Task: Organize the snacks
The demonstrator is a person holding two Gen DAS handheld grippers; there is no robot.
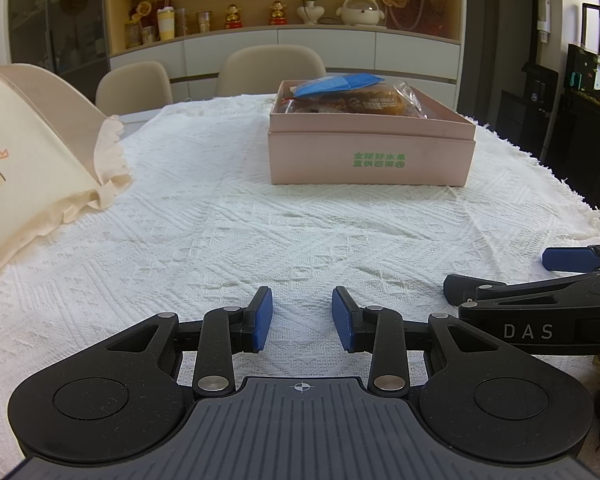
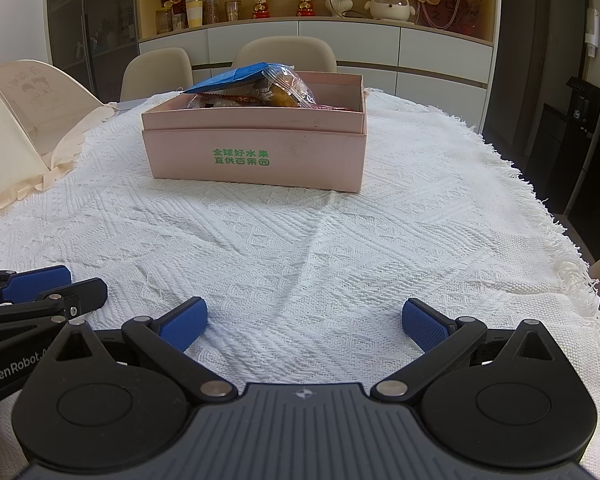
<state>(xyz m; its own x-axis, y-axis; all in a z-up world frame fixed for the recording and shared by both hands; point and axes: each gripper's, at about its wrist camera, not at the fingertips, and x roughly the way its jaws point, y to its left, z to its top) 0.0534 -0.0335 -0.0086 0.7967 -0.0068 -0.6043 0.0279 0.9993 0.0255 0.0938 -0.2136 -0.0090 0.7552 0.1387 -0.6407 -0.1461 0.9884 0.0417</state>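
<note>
A pink cardboard box (image 1: 370, 160) with green lettering stands open on the white knitted tablecloth (image 1: 220, 232), far from both grippers. Inside lie a blue packet (image 1: 336, 82) and a clear-wrapped brown pastry (image 1: 380, 102), with other wrappers partly hidden by the wall. The right wrist view shows the same box (image 2: 256, 152), blue packet (image 2: 236, 76) and pastry (image 2: 286, 88). My left gripper (image 1: 302, 320) hovers low over bare cloth, pads a little apart and empty. My right gripper (image 2: 304, 320) is wide open and empty. The two grippers sit side by side.
A cream frilled cushion (image 1: 32, 152) leans at the table's left side. Beige chairs (image 1: 268, 68) stand behind the table, before a sideboard with figurines (image 1: 276, 14). The cloth's fringed edge (image 2: 540, 216) runs down the right.
</note>
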